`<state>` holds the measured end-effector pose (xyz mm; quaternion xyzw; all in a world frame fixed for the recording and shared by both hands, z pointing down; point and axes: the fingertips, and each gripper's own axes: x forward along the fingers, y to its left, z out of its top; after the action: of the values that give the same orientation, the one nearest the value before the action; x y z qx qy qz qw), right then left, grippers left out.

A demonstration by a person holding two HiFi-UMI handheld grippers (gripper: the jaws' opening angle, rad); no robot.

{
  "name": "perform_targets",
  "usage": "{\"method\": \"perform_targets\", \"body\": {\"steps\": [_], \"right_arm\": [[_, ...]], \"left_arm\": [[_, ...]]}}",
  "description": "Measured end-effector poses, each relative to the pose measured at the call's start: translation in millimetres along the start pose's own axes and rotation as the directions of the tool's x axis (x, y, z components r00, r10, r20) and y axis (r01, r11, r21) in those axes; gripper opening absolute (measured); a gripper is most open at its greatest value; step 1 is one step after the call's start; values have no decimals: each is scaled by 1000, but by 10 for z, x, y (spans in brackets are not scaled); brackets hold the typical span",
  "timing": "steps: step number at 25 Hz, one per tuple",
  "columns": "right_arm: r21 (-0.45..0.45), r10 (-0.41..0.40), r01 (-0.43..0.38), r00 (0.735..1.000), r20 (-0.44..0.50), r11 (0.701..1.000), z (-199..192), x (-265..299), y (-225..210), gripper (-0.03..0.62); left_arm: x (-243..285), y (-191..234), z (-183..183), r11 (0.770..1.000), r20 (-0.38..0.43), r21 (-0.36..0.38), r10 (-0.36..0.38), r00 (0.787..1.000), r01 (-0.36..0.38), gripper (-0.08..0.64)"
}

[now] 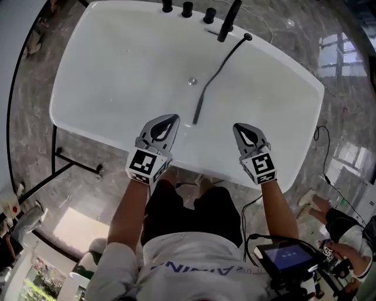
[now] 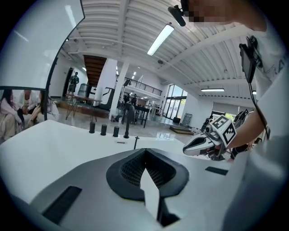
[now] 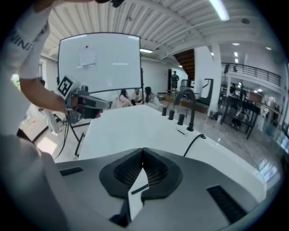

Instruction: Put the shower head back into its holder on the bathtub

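The left gripper [image 1: 171,121] hovers over the near rim of the white bathtub [image 1: 76,94], its jaws pressed together at the tips with nothing between them. Just to its right, the shower head [image 1: 200,107] lies on the tub's floor. It is a slim, straight black wand, matte and no thicker than its hose, with its free end pointing toward the near rim between the two grippers. Its black hose [image 1: 226,59] curves up and away to a small black fitting [image 1: 248,37] on the far rim, beside the black spout [image 1: 229,20] and a row of three black knobs [image 1: 187,9]. Neither gripper touches the wand. To the right, the right gripper [image 1: 238,127] also hovers over the near rim, jaws fully closed and empty.
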<state>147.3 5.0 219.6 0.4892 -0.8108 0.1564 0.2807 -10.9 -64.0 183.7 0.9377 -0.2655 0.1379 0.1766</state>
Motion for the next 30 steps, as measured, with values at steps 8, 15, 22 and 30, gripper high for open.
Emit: {"method": "perform_targets", "body": {"steps": [8, 15, 22, 30], "right_arm": [[-204, 161, -193, 973, -166, 960, -1215, 1457, 70, 9], [-284, 242, -323, 927, -285, 903, -2257, 2580, 210, 12], [-432, 278, -482, 847, -453, 762, -3236, 3345, 214, 115], [-651, 233, -648, 757, -611, 396, -4301, 3932, 426, 159]], "left_arm": [[710, 681, -1265, 998, -71, -4, 68, 995, -69, 14], [1330, 1191, -2300, 1000, -215, 1, 10, 977, -10, 14], [1881, 1741, -3056, 997, -305, -77, 8, 952, -33, 14], [2164, 1808, -3727, 996, -404, -73, -72, 912, 46, 15]]}}
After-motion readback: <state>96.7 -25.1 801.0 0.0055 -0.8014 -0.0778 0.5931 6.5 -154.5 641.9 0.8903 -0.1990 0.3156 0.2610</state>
